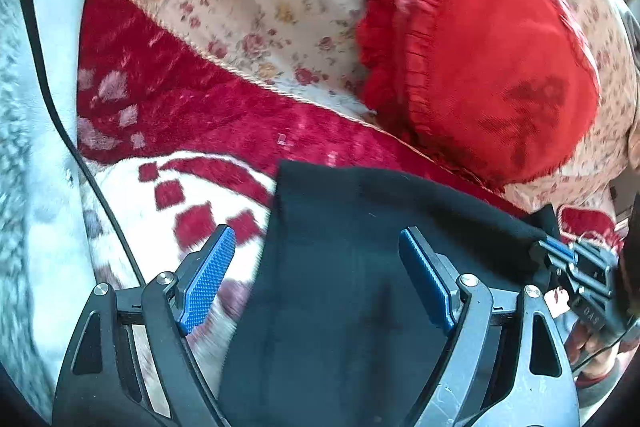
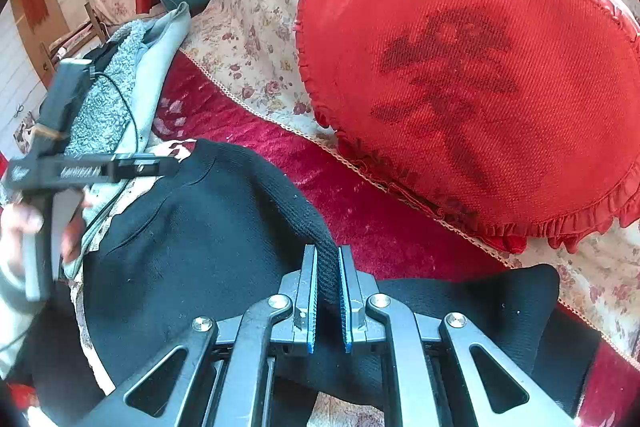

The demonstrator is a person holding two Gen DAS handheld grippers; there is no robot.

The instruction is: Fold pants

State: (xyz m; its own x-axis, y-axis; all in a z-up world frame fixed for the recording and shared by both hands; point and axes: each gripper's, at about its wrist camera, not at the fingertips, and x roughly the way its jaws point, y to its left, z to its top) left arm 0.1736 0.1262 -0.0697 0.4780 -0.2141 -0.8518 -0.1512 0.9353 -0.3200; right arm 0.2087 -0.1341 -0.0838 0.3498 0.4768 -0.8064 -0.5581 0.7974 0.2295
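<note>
Black pants lie on the bed over a red and white blanket. My left gripper hovers open just above their left edge, with nothing between its blue pads. My right gripper is shut on the ribbed black waistband of the pants and holds it up off the blanket. In the left wrist view the right gripper shows at the far right, pinching the cloth's edge. In the right wrist view the left gripper appears blurred at the left, held by a hand.
A red frilled cushion rests on a floral bedspread just behind the pants. A grey fleece garment with a black cable lies at the left. Bags and furniture stand at the far back left.
</note>
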